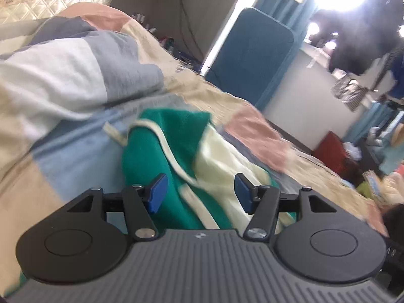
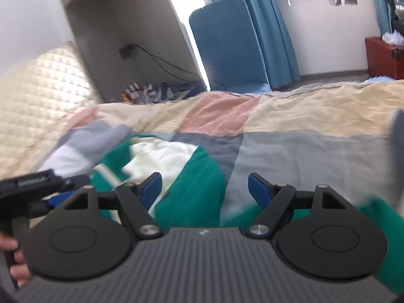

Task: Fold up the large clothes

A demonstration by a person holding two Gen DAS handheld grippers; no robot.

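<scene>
Left tongs (image 1: 200, 193) gape wide, nothing pinched, over a rumpled green-and-cream garment (image 1: 176, 156) with cream piping lying on the bed's patchwork quilt (image 1: 75, 139). Right tongs (image 2: 204, 189) also gape empty; only this view catches the other tool (image 2: 38, 192) and fingers (image 2: 15, 260) at left.

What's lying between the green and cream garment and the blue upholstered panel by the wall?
Only the patchwork bedspread lies between the green and cream garment and the blue panel; the right wrist view shows it.
</scene>
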